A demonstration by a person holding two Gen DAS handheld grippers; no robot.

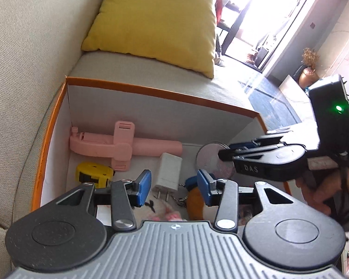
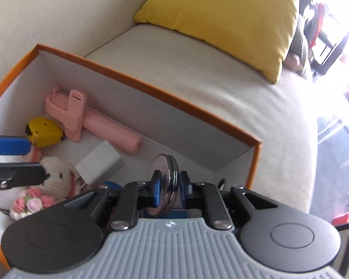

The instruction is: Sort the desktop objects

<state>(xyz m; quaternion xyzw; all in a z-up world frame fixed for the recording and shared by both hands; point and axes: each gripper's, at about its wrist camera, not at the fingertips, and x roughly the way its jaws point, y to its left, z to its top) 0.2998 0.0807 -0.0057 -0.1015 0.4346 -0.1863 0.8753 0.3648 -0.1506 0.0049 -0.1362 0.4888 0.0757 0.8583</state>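
An orange-rimmed box (image 1: 151, 90) (image 2: 151, 90) sits on a beige sofa. Inside lie a pink phone holder (image 1: 118, 147) (image 2: 81, 118), a yellow tape measure (image 1: 93, 173) (image 2: 43, 132), a white charger (image 1: 168, 171) (image 2: 100, 164), a knitted doll with pink flowers (image 2: 51, 186) and an orange keychain toy (image 1: 195, 203). My right gripper (image 2: 169, 187) is shut on a round silver compact mirror (image 2: 166, 176) (image 1: 211, 160), held on edge over the box's right end. My left gripper (image 1: 172, 188) is open and empty above the charger and the doll.
A yellow cushion (image 1: 160, 21) (image 2: 223, 16) rests on the sofa seat (image 2: 209, 88) behind the box. The sofa back rises at the left. A bright doorway, a floor rug and a copper vase (image 1: 309, 76) lie beyond the sofa.
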